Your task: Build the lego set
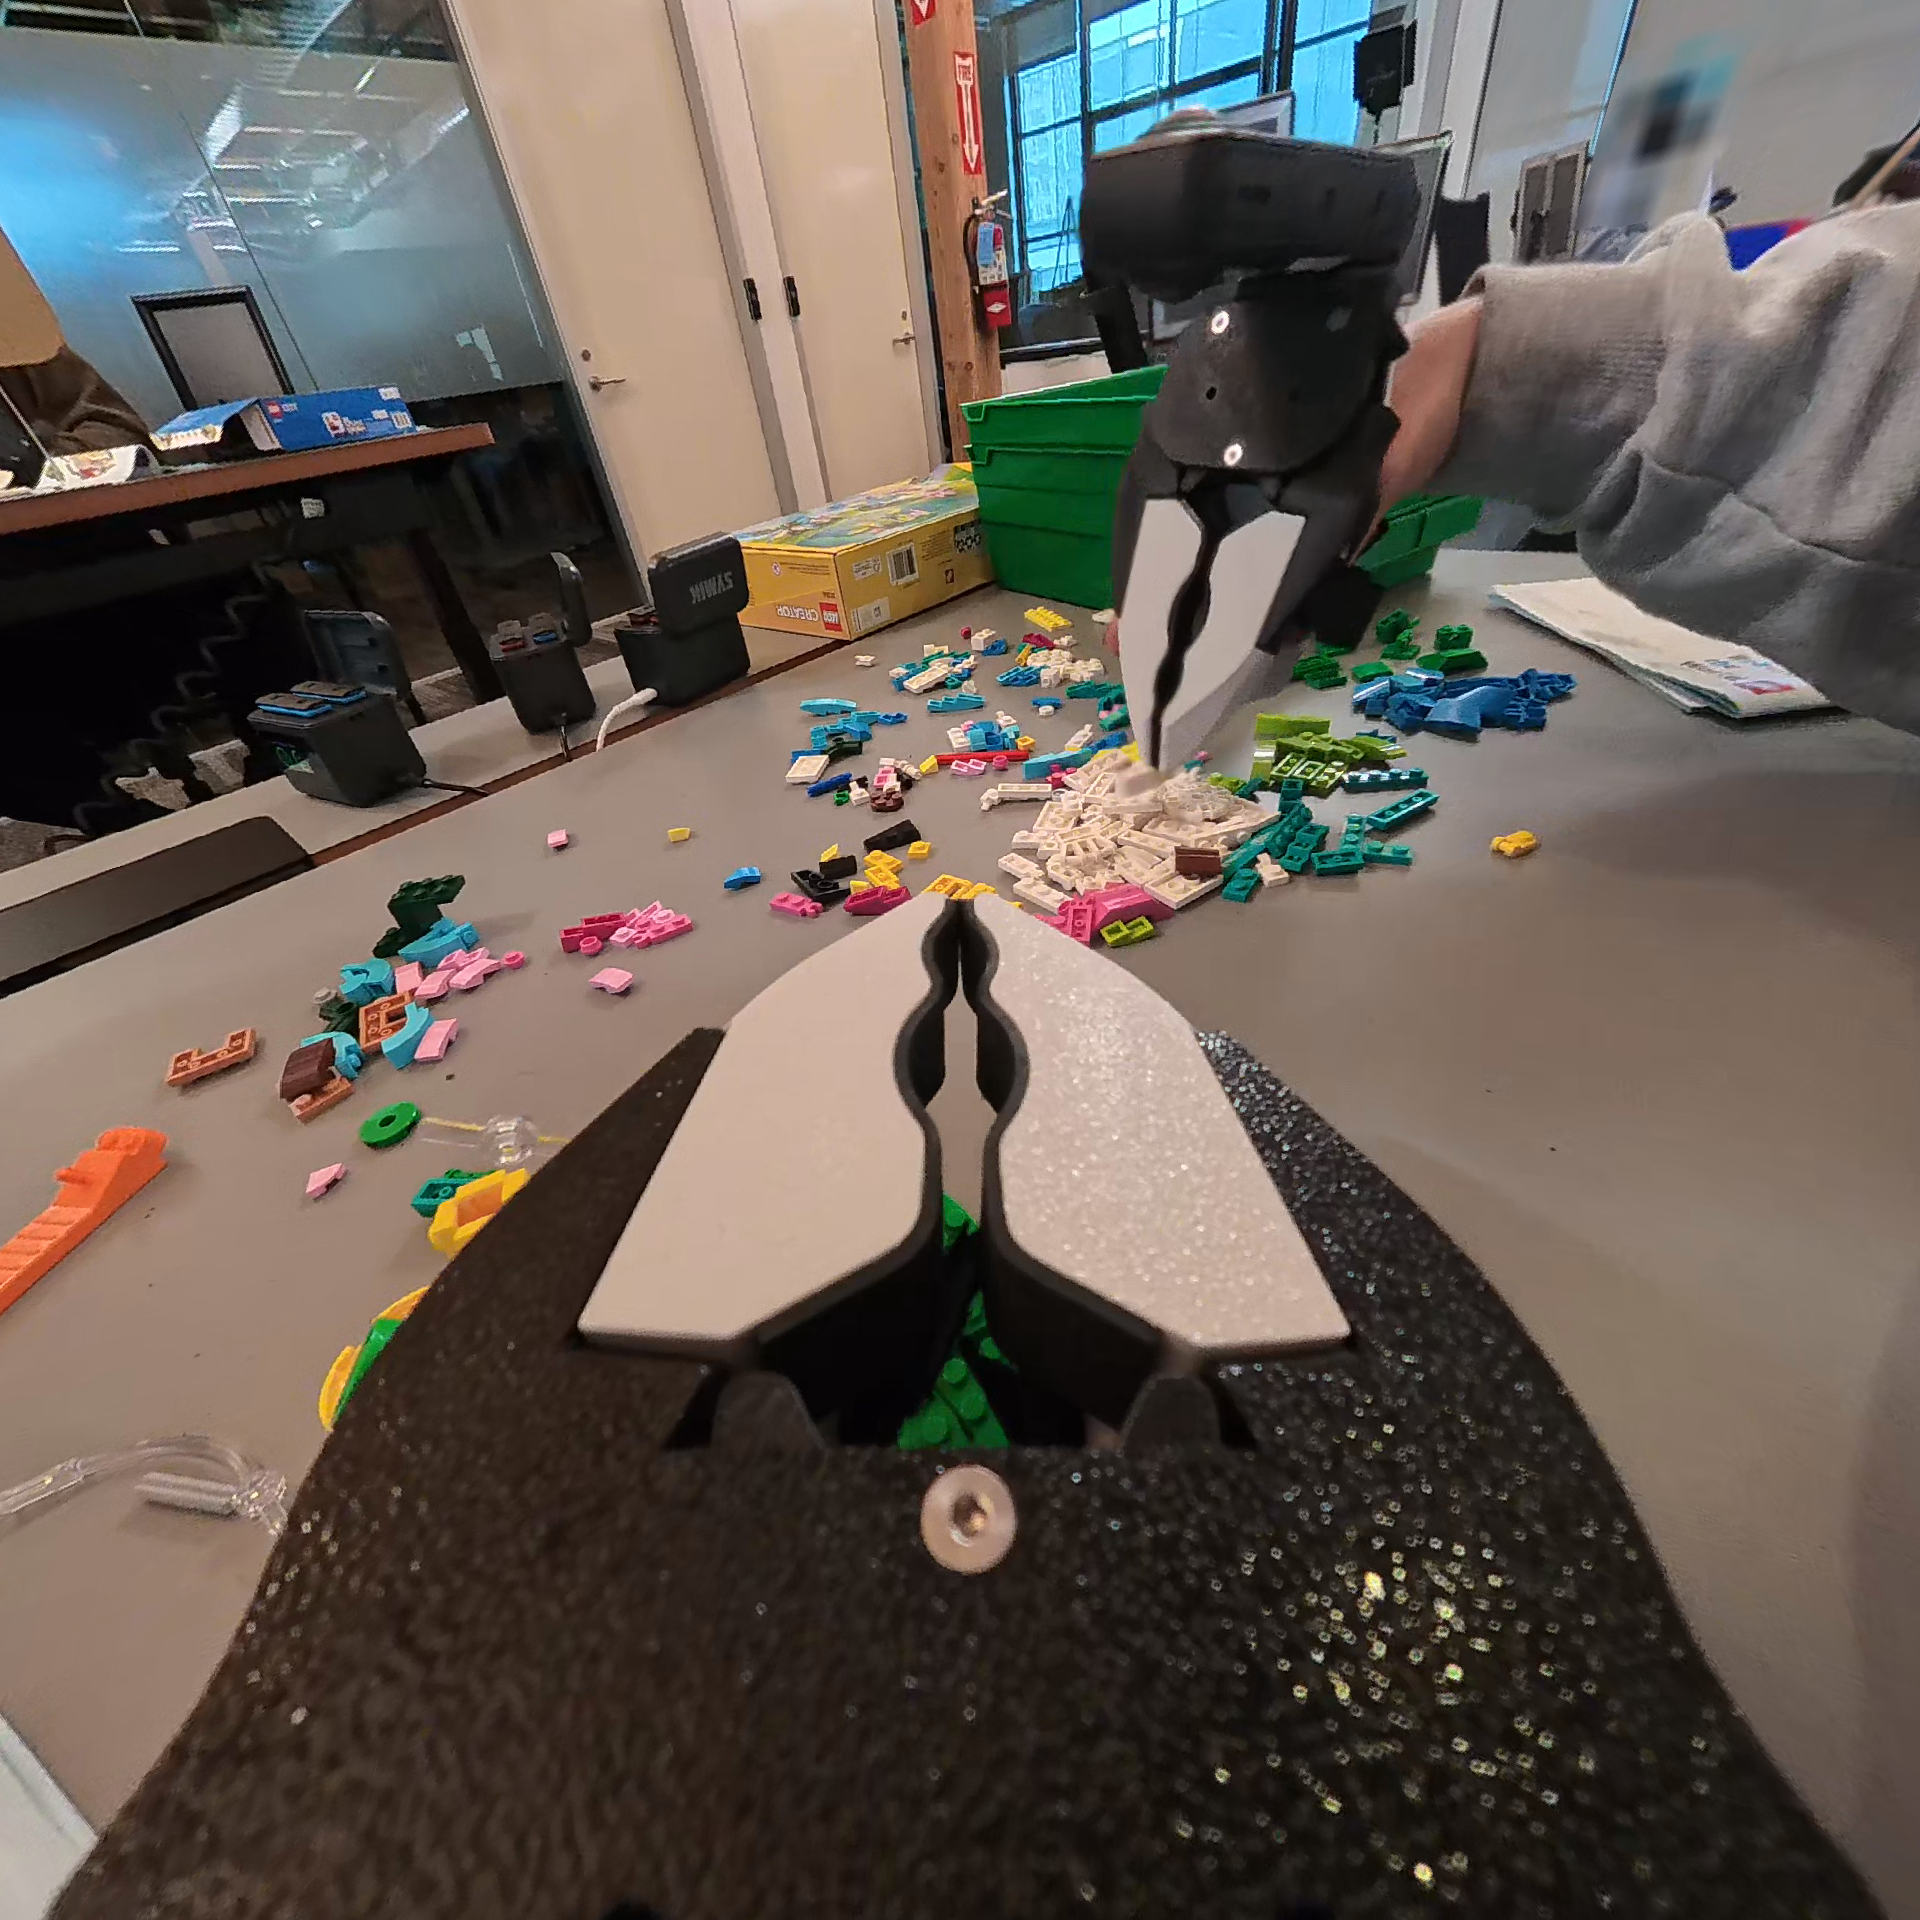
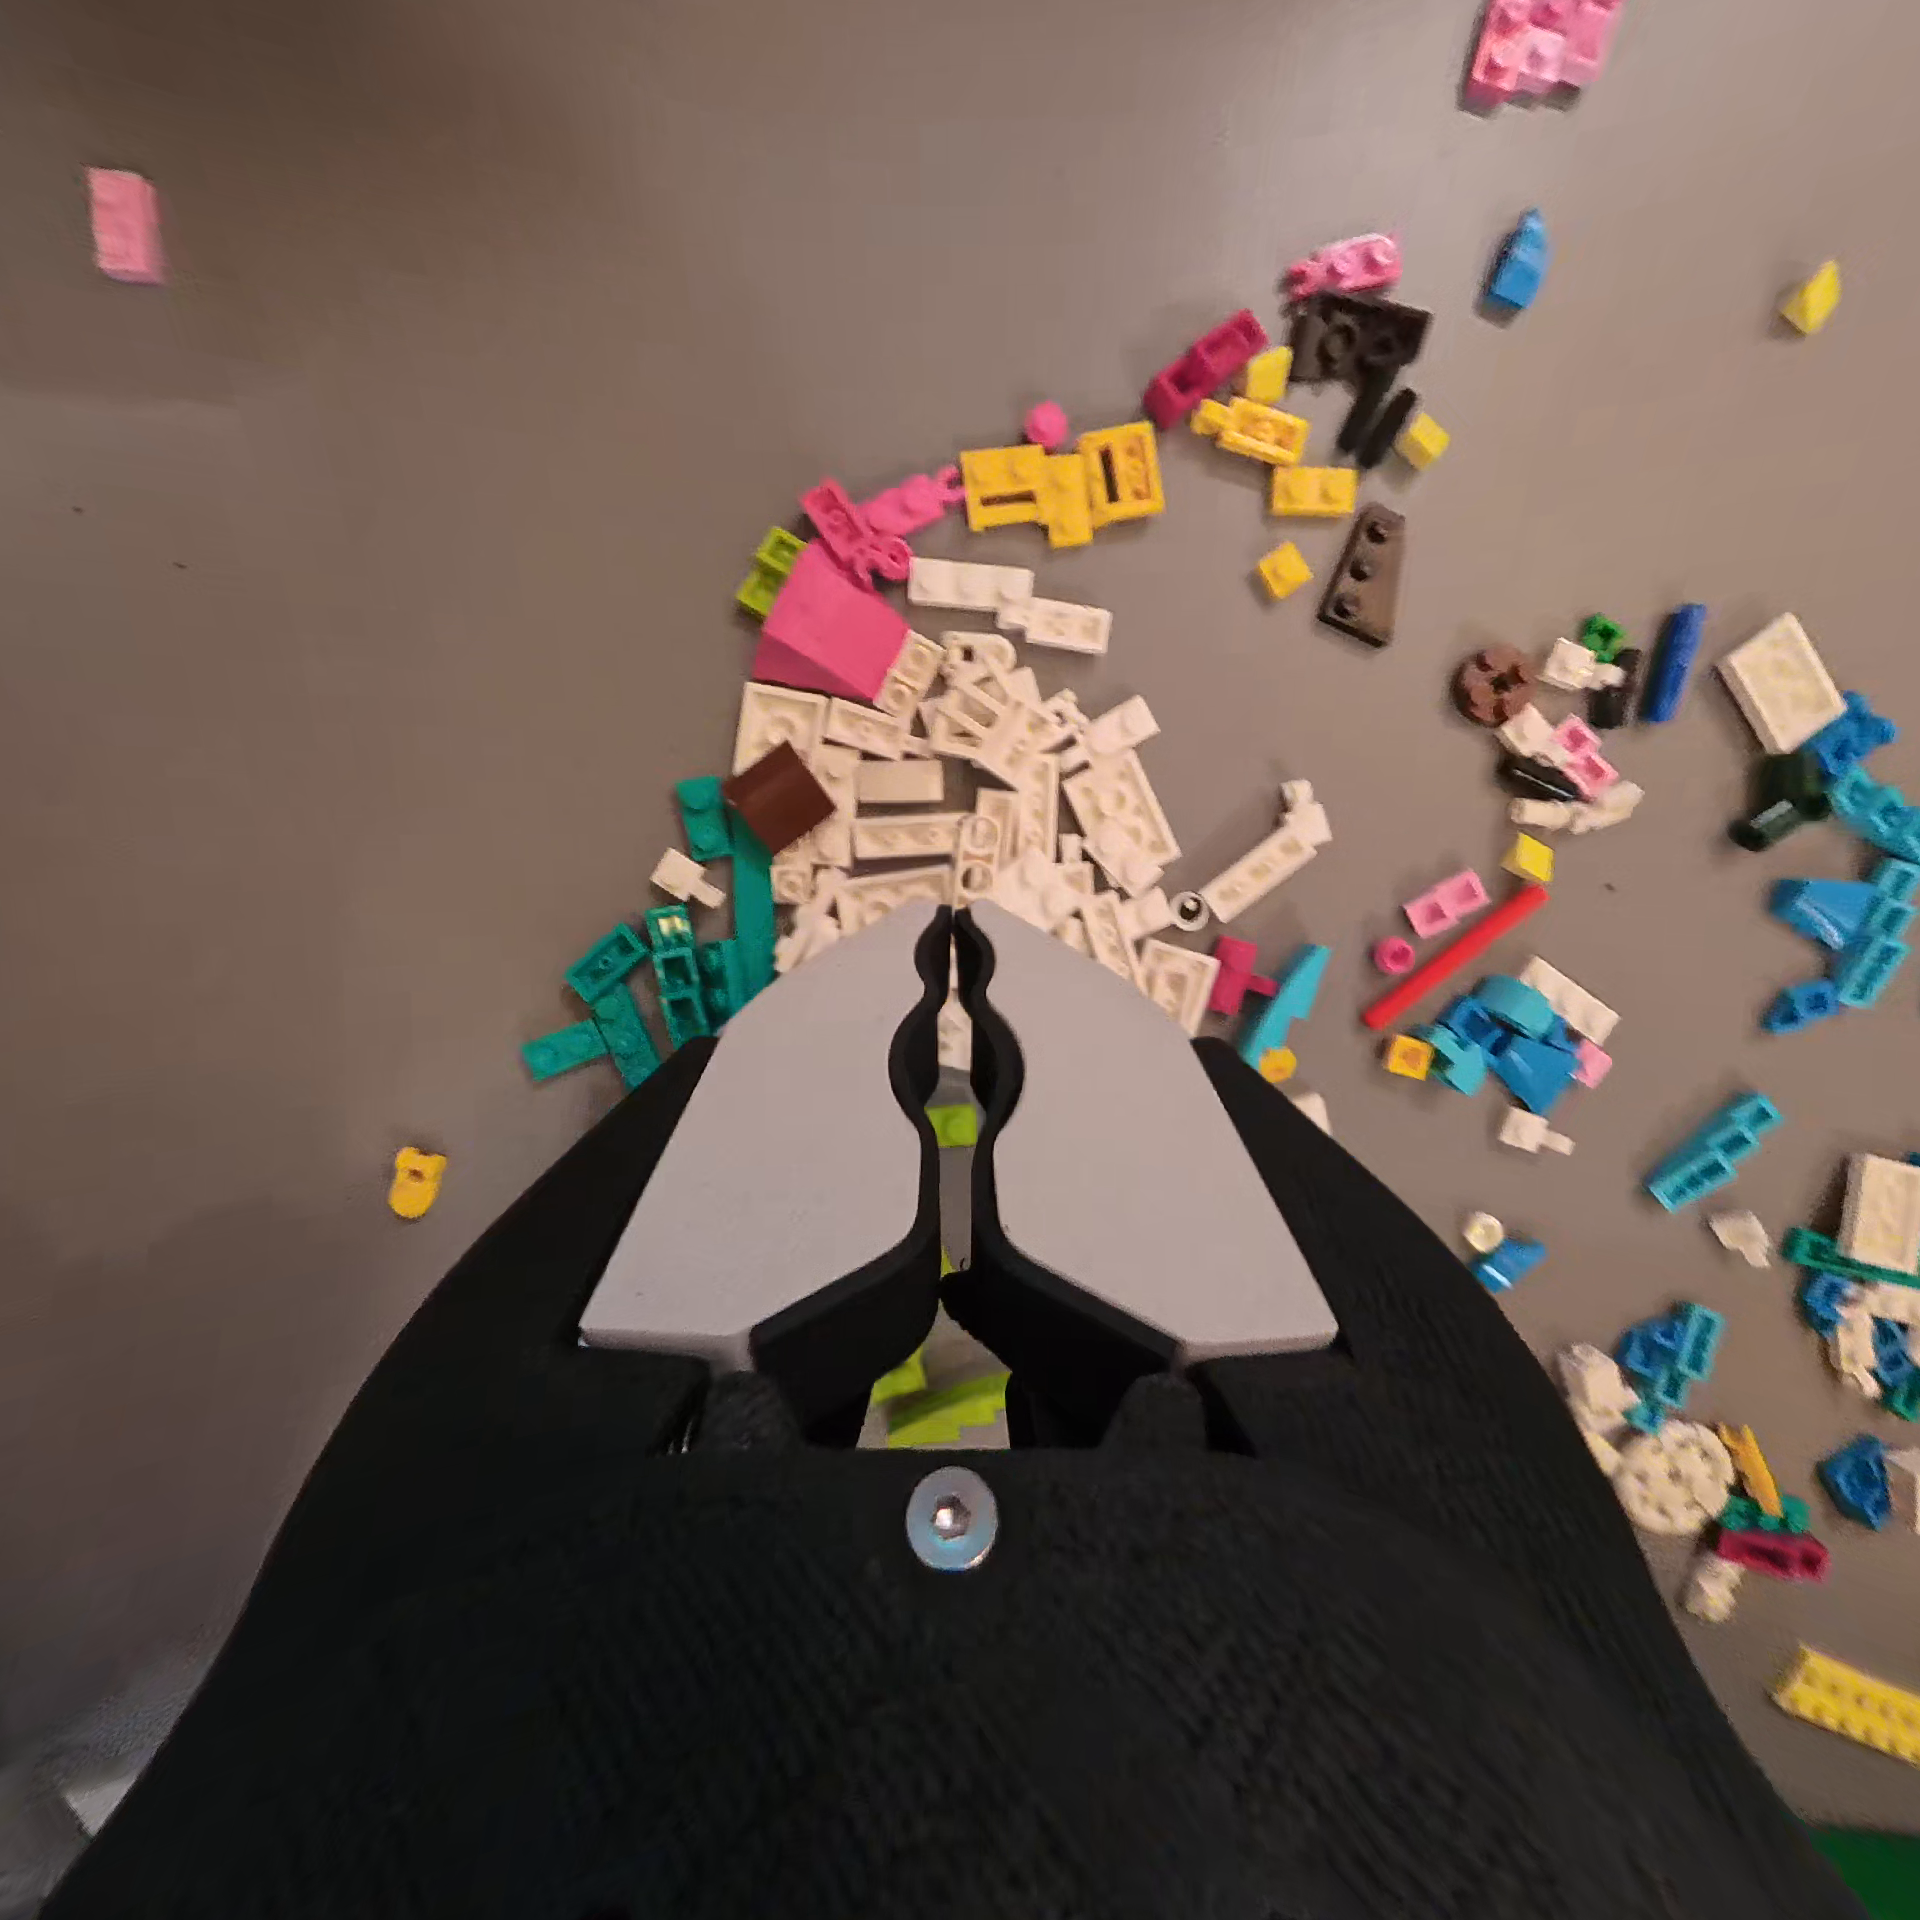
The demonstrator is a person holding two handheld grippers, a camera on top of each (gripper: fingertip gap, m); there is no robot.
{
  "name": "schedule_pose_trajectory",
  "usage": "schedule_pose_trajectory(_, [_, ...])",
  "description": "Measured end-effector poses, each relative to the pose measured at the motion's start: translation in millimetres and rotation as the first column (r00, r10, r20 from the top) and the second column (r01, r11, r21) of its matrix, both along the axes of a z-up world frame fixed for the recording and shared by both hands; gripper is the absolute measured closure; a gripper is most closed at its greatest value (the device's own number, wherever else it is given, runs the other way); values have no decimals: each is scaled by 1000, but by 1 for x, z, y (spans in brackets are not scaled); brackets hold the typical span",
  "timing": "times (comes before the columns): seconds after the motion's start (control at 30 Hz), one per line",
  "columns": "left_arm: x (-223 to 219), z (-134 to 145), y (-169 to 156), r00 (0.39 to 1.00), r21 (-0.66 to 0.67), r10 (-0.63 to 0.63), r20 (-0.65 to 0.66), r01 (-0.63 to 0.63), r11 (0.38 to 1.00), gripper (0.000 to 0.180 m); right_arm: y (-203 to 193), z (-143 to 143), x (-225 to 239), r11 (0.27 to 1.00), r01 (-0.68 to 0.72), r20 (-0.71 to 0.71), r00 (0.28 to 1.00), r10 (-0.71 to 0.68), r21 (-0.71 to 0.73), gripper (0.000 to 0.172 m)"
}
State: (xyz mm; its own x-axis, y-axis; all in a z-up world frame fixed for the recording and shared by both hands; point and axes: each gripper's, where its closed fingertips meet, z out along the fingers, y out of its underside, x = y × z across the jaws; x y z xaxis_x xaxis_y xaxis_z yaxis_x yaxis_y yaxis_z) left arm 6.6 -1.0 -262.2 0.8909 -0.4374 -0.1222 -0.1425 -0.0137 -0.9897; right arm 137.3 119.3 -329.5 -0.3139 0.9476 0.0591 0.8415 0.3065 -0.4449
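My left gripper [image 1: 961, 916] is shut and hangs above the grey table [image 1: 1558, 1039]; I see nothing between its tips. Green bricks [image 1: 956, 1392] show under it through the gap behind the pads. My right gripper [image 2: 954, 912] points down into a pile of white bricks [image 2: 997, 748]. It is shut on a small white plate [image 2: 977, 857] that sticks out from its tips. In the left wrist view the right gripper [image 1: 1158, 743] stands over the white pile [image 1: 1122, 842], with a white piece [image 1: 1132, 779] at its tips.
Loose bricks lie in colour groups: teal [image 1: 1340, 831], lime [image 1: 1320, 753], blue [image 1: 1455, 701], pink [image 1: 623, 925]. An orange brick separator [image 1: 73, 1205] lies at the left. Green bins [image 1: 1049, 488], a yellow box [image 1: 862, 561] and black chargers [image 1: 686, 634] stand at the back. A grey sleeve [image 1: 1683, 416] reaches in from the right. Spacing between my two grippers at the tips: around 20 cm.
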Motion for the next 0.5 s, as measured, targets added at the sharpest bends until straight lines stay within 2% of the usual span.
schedule_pose_trajectory(0.03, [0,0,0,1000,1,-1,-1,1,1000,180,-3,-2,0,1000,-5,7,1000,5,-2,172])
schedule_pose_trajectory(0.13, [1,0,-1,1000,4,-5,-8,5,1000,180,2,-2,2,1000,11,16,1000,-11,9,152])
schedule_pose_trajectory(0.23, [2,0,-1,1000,8,-9,-13,9,1000,180,39,12,4,987,158,-60,986,-158,-4,152])
schedule_pose_trajectory(0.3, [2,0,-2,1000,8,-9,-15,10,1000,180,70,12,13,962,275,-49,960,-275,-9,154])
schedule_pose_trajectory(0.4, [2,0,-2,1000,8,-12,-16,12,1000,180,96,-1,28,944,329,22,944,-330,16,158])
schedule_pose_trajectory(0.5, [2,0,-2,1000,8,-12,-17,13,1000,180,104,-11,32,939,345,75,936,-344,5,159])
